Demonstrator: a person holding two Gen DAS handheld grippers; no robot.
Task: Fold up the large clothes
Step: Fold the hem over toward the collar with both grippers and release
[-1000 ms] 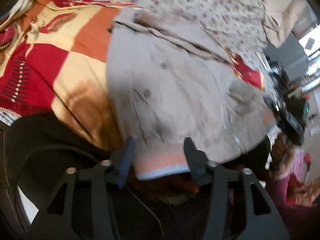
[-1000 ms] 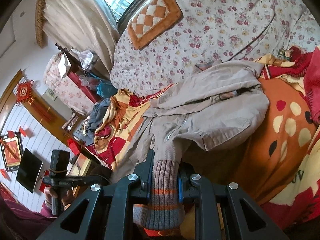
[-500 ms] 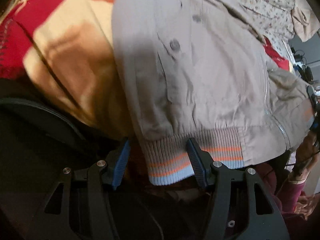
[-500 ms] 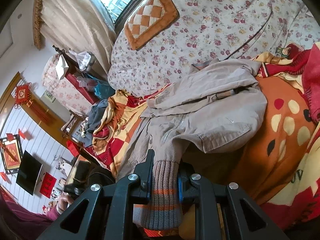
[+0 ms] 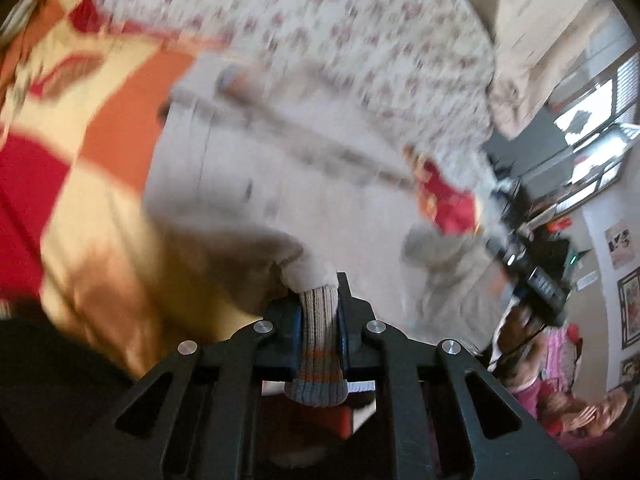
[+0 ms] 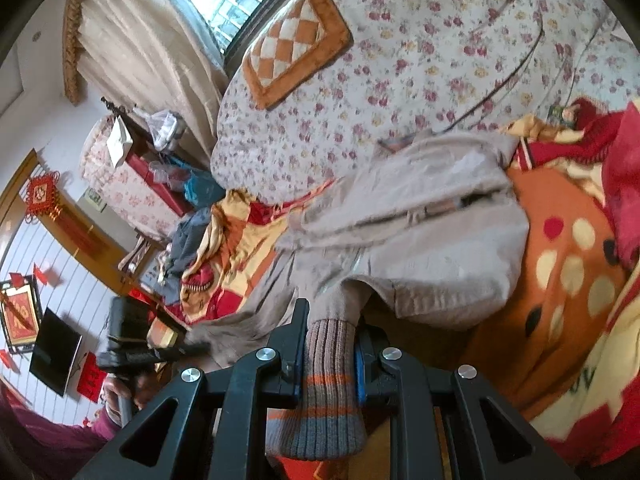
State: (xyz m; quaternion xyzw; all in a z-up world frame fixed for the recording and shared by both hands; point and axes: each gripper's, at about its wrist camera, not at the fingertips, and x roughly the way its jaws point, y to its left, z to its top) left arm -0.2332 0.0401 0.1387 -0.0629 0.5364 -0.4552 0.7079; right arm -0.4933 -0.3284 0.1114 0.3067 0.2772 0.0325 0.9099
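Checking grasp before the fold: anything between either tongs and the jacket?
Nothing visible. The left tongs are shut directly on the jacket's ribbed hem; the right tongs are shut on another part of that ribbed band. The jacket lies on the patterned blanket, nothing on top. The left view is blurred.

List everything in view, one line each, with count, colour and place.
jacket: 1, beige, spread on the blanket
ribbed hem: grey-brown with orange and blue stripes, clamped in both tools
blanket: 1, orange, red and cream, under the jacket
floral cover: 1, white with red flowers, behind the jacket
checked cushion: 1, orange and white, on the floral cover
left tool: black, shut on hem
right tool: black, shut on hem
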